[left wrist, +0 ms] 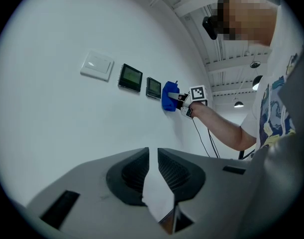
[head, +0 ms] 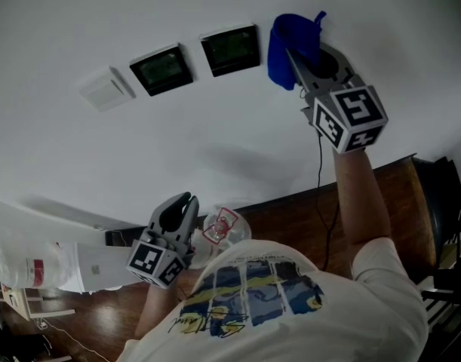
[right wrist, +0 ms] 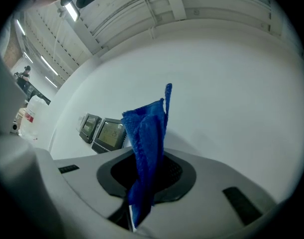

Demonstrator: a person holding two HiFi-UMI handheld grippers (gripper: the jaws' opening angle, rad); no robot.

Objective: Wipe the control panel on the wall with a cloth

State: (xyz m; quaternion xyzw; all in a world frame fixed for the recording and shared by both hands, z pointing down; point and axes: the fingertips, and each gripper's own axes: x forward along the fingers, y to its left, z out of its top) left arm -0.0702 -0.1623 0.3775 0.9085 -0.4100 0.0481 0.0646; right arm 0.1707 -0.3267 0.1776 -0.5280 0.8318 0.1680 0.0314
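Two dark control panels [head: 162, 69] [head: 230, 49] sit on the white wall, with a white switch plate [head: 106, 89] to their left. My right gripper [head: 309, 62] is raised to the wall and shut on a blue cloth [head: 294, 40]. The cloth lies just right of the right-hand panel and does not cover it. In the right gripper view the cloth [right wrist: 147, 138] stands up between the jaws, and the panels [right wrist: 110, 133] are off to the left. My left gripper [head: 186, 200] hangs low, away from the wall, with its jaws together and nothing in them.
A black cable [head: 319, 172] runs down the wall below the right gripper. A clear plastic item with a red label [head: 224, 228] is beside the left gripper. A white bag [head: 34, 266] stands at lower left and a dark chair [head: 441, 194] at right, on wooden floor.
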